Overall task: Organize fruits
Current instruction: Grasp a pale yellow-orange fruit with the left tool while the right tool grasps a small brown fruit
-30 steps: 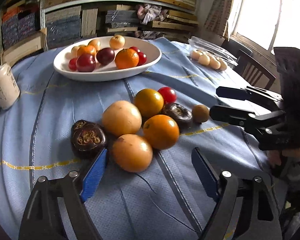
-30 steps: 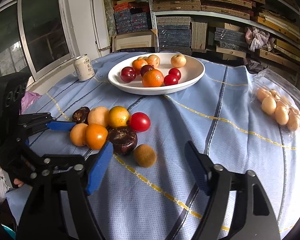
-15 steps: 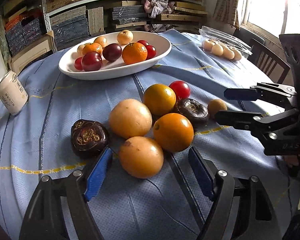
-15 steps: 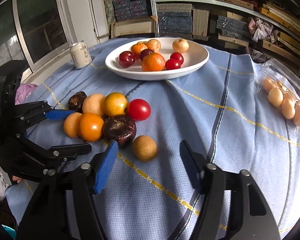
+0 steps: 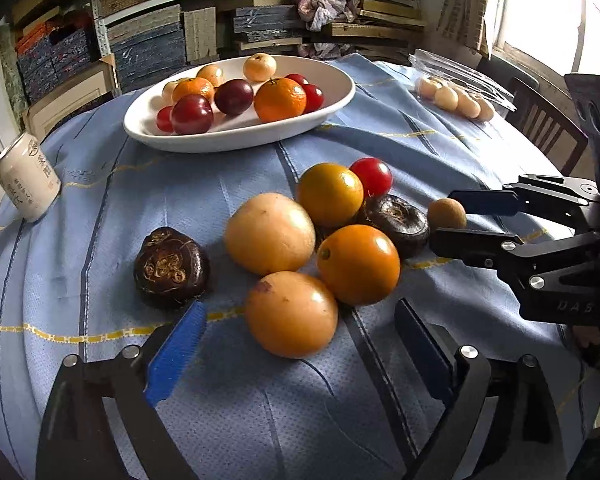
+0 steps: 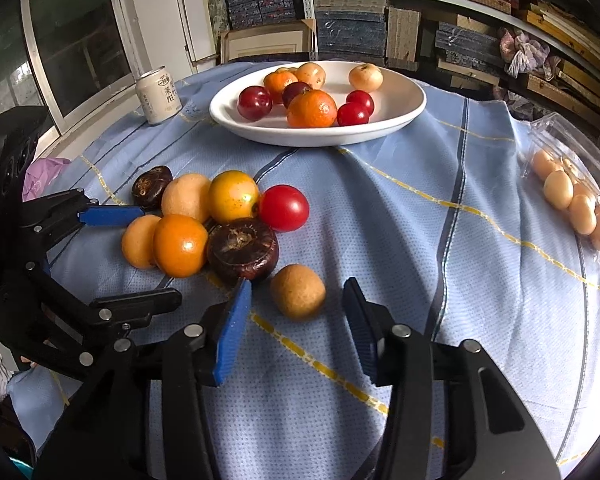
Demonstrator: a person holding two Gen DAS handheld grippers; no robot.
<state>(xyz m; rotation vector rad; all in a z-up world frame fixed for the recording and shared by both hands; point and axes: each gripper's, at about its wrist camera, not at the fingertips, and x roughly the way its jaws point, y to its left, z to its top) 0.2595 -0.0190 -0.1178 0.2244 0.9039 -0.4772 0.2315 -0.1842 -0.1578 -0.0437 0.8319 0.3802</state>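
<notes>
left gripper (image 5: 296,344): jaws wide and opening; pale orange fruit (image 5: 291,314) framed between the pads, no contact seen
right gripper (image 6: 298,324): jaws narrow and closing; small brown fruit (image 6: 298,291) sat between the pads, not yet pinched
loose fruit pile (image 5: 332,224): grouped on blue tablecloth (image 5: 220,400), near side of white plate (image 5: 236,136)
plate: already loaded with oranges, plums, small red fruit
can (image 5: 27,182): upright, at cloth edge
clear tray (image 6: 572,196): pale round items held inside

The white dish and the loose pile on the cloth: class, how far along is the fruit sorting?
Done: several fruits lie in the white dish. In hand: nothing yet; the right gripper is closing around the small brown fruit; the left gripper, opening, frames the pale orange fruit. Left: eight loose fruits.
</notes>
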